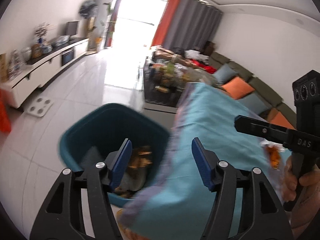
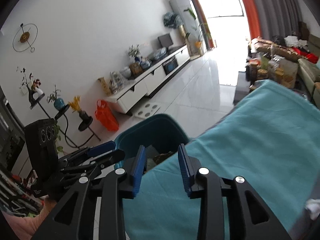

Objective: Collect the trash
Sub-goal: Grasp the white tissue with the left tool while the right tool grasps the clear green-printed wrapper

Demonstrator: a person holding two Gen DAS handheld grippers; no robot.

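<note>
Trash (image 1: 140, 156) sits in the teal bin (image 1: 84, 132) on the floor just left of the turquoise-covered surface (image 1: 210, 120), beneath both spread, empty claws, left claw (image 1: 162, 160) nearer than right claw (image 2: 161, 166).

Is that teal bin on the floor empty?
No. The teal bin stands open-topped with orange-brown scraps and grey trash lying inside.
</note>
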